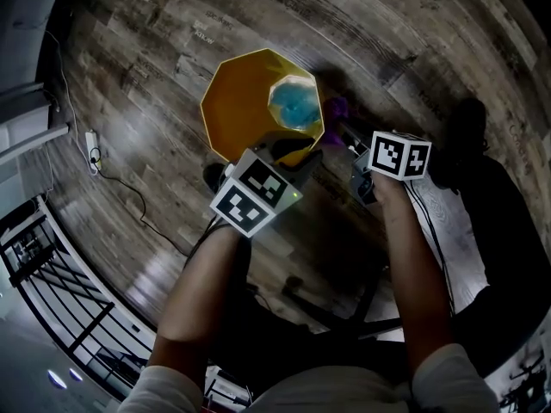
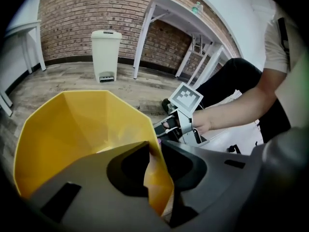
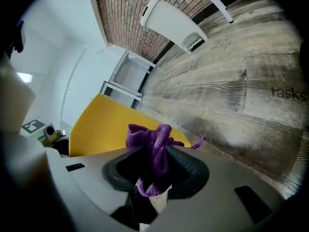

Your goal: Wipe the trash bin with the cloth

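Note:
A yellow faceted trash bin (image 1: 250, 101) stands on the wood floor, with something blue (image 1: 294, 103) at its bottom. My left gripper (image 1: 288, 151) is shut on the bin's near rim; in the left gripper view the yellow wall (image 2: 153, 178) runs between the two jaws. My right gripper (image 1: 349, 140) is shut on a purple cloth (image 3: 152, 151), bunched and sticking out past the jaws. That cloth (image 1: 336, 107) sits just outside the bin's right wall (image 3: 106, 127). The right gripper (image 2: 169, 127) also appears in the left gripper view, beside the bin.
A white pedal bin (image 2: 106, 54) stands by a brick wall, next to a white table (image 2: 178, 21). A power strip and cable (image 1: 93, 153) lie on the floor at left. A black metal rack (image 1: 52, 274) is at lower left. My legs and shoes (image 1: 469, 136) are at right.

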`<action>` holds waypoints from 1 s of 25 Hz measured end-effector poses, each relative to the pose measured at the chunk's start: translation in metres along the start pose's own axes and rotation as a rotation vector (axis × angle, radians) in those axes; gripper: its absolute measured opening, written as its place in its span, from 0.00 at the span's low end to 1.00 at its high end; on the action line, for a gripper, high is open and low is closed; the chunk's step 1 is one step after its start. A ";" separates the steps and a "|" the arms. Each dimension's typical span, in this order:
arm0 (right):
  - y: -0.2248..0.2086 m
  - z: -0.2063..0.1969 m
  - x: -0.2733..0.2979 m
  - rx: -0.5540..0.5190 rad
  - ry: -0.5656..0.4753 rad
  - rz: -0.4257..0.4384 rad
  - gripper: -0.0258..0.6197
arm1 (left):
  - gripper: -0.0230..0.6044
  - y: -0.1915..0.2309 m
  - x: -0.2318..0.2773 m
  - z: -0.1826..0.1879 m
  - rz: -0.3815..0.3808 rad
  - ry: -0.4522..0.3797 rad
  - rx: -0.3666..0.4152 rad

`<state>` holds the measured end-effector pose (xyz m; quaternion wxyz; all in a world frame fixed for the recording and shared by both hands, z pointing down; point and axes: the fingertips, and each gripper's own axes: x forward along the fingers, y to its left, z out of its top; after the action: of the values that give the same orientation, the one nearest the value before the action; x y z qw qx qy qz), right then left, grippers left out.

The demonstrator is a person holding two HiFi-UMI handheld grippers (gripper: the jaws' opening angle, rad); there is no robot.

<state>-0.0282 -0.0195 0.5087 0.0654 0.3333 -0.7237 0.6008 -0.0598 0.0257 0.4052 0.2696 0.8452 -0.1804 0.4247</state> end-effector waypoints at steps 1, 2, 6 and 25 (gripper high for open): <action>-0.004 0.000 0.003 0.009 0.001 -0.016 0.24 | 0.16 0.001 0.001 0.003 0.004 -0.010 -0.018; -0.009 0.001 0.006 0.015 0.001 -0.032 0.24 | 0.16 0.003 0.001 0.005 0.009 -0.022 -0.037; -0.031 0.003 0.018 0.011 0.011 -0.097 0.24 | 0.16 0.008 0.007 0.016 0.027 -0.061 -0.102; -0.116 -0.021 0.083 -0.131 0.209 -0.374 0.24 | 0.16 0.009 0.011 0.024 0.027 -0.093 -0.171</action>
<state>-0.0335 -0.0404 0.6513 0.2719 0.3926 -0.6759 0.5613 -0.0434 0.0030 0.4052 0.3262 0.8355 -0.2397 0.3715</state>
